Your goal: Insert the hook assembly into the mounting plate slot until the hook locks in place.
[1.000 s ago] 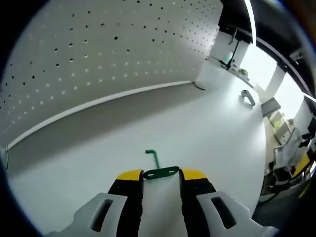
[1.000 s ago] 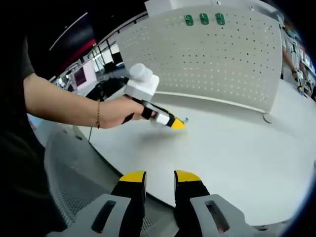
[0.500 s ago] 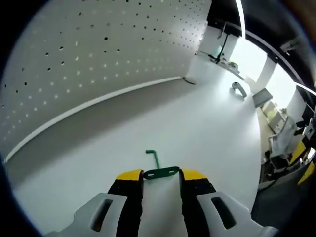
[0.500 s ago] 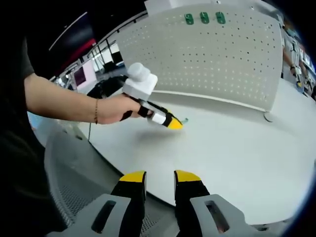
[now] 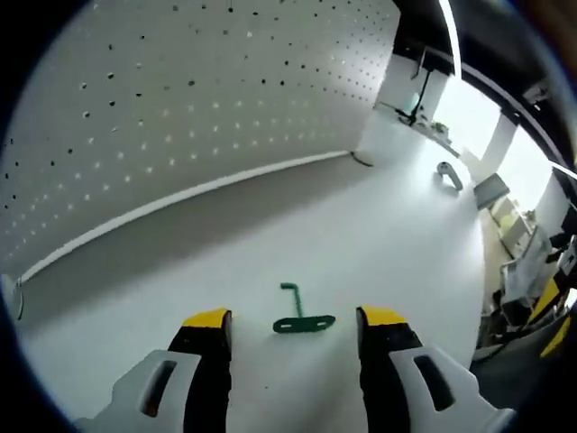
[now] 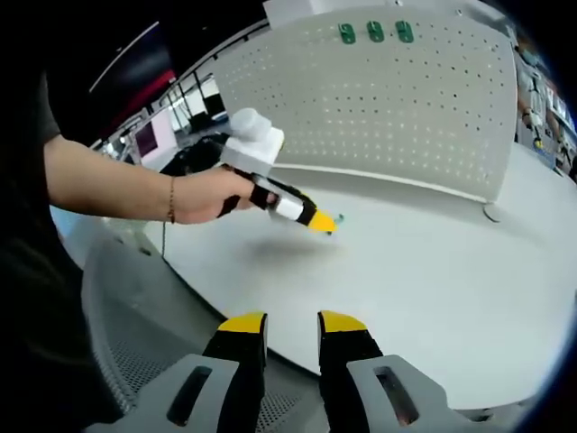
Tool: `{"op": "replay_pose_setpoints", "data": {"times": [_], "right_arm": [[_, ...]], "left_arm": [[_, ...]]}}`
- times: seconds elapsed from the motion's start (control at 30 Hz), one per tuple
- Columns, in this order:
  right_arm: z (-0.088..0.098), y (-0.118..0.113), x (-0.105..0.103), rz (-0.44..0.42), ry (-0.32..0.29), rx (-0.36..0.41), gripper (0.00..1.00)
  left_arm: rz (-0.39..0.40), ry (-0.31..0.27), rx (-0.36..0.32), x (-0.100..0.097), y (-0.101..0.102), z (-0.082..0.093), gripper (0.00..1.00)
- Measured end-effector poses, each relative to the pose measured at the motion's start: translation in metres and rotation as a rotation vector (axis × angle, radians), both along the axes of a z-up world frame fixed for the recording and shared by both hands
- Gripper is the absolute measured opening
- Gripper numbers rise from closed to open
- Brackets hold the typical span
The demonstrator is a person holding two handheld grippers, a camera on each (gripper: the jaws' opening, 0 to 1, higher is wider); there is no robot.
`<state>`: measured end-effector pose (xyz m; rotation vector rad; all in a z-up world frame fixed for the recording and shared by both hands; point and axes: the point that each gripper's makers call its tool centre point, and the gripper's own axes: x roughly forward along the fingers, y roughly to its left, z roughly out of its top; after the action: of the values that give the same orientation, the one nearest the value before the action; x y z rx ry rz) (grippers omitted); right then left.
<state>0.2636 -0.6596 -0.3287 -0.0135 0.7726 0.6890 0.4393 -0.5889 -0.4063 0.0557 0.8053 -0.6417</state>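
Note:
A small green hook assembly (image 5: 302, 317) lies on the white table (image 5: 379, 225), free between the wide-apart jaws of my open left gripper (image 5: 294, 317). Behind it stands the white perforated mounting plate (image 5: 180, 108). In the right gripper view a hand holds the left gripper (image 6: 322, 222) low over the table, the green hook assembly (image 6: 339, 217) just past its yellow tips. The mounting plate (image 6: 388, 99) there carries three green hooks (image 6: 373, 33) along its top. My right gripper (image 6: 291, 322) hangs off the table's near edge, jaws close together with nothing between them.
A grey metal piece (image 5: 451, 176) lies far right on the table, past the plate's foot (image 5: 362, 159). A grey mesh chair (image 6: 117, 307) stands below the table edge on the left. Office furniture fills the background (image 5: 523, 262).
My left gripper opened and let go of the green hook assembly, which now lies between the jaws. The left camera swung slightly. The right gripper stayed put.

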Motion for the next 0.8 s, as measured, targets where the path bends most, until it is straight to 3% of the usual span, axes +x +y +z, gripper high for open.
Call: {"op": "replay_pose_setpoints", "data": {"times": [0.13,0.27,0.43,0.53,0.8], "right_arm": [[-0.001,0.000,-0.001,0.000,0.003,0.001,0.21],[-0.002,-0.003,-0.002,-0.008,0.007,-0.002,0.21],[-0.003,-0.005,0.000,-0.014,0.010,-0.003,0.21],[-0.003,-0.005,0.002,-0.019,0.011,0.002,0.21],[-0.006,0.000,0.001,-0.010,0.018,0.009,0.21]], "left_arm": [[0.045,0.021,0.011,-0.001,-0.001,-0.011,0.55],[0.067,0.018,0.019,0.000,-0.002,-0.011,0.49],[0.152,0.028,0.024,0.006,0.002,-0.012,0.41],[0.138,0.043,0.018,0.004,0.001,-0.013,0.32],[0.051,0.016,0.050,0.002,0.002,-0.014,0.32]]}}
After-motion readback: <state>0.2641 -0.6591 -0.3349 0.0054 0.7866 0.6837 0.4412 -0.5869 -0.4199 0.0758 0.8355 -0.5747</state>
